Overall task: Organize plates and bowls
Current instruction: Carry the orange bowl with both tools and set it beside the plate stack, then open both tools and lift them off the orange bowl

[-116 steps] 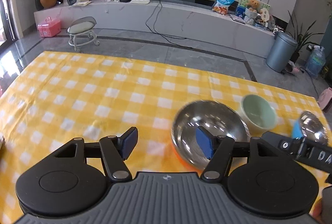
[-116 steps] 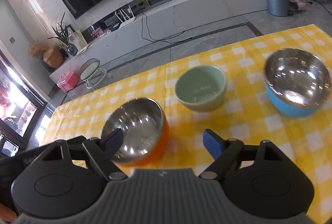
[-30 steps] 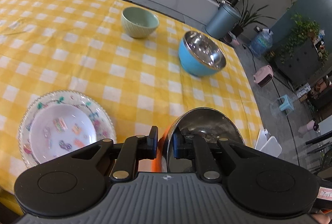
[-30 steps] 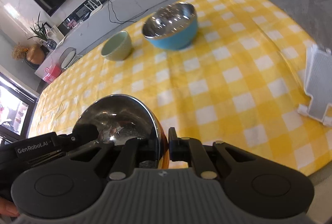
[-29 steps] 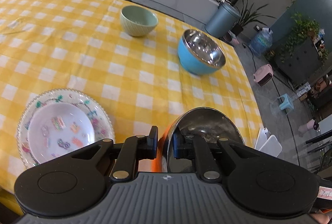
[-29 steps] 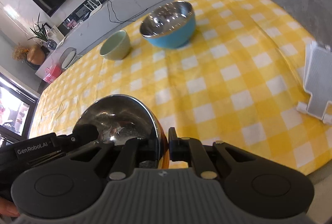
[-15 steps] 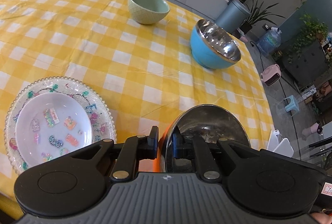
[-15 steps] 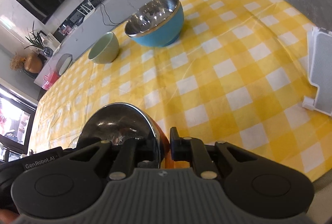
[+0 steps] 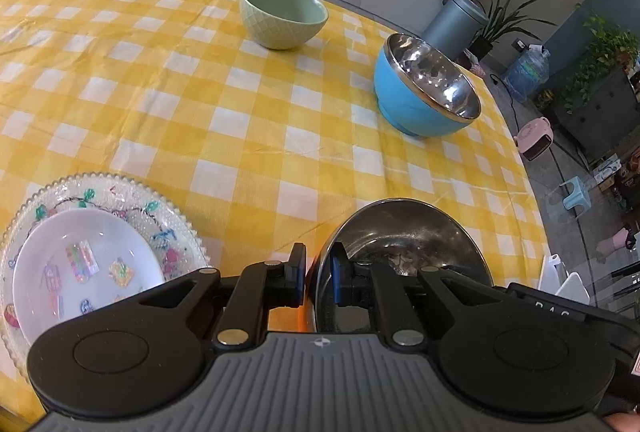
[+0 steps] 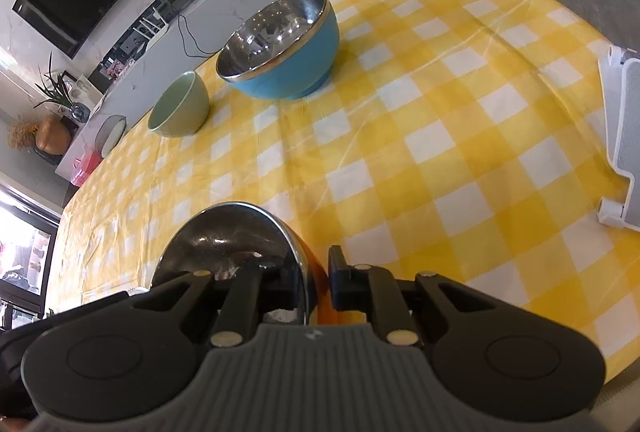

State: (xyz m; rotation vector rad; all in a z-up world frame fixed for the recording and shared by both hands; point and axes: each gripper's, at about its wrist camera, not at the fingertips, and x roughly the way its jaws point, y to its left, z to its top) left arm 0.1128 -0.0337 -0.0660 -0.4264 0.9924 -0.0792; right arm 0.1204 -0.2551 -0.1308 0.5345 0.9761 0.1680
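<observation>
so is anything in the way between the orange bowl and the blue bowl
Nothing visible. The orange bowl, clamped at its rim by the left gripper and the right gripper, has only bare tablecloth between it and the blue bowl. The green bowl and the plates sit off to the side.

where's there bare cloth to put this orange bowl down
Widest bare cloth lies between the stacked plates, green bowl and blue bowl. Another patch lies between the blue bowl and the white stand. Crowded where both tools clamp the orange bowl.
</observation>
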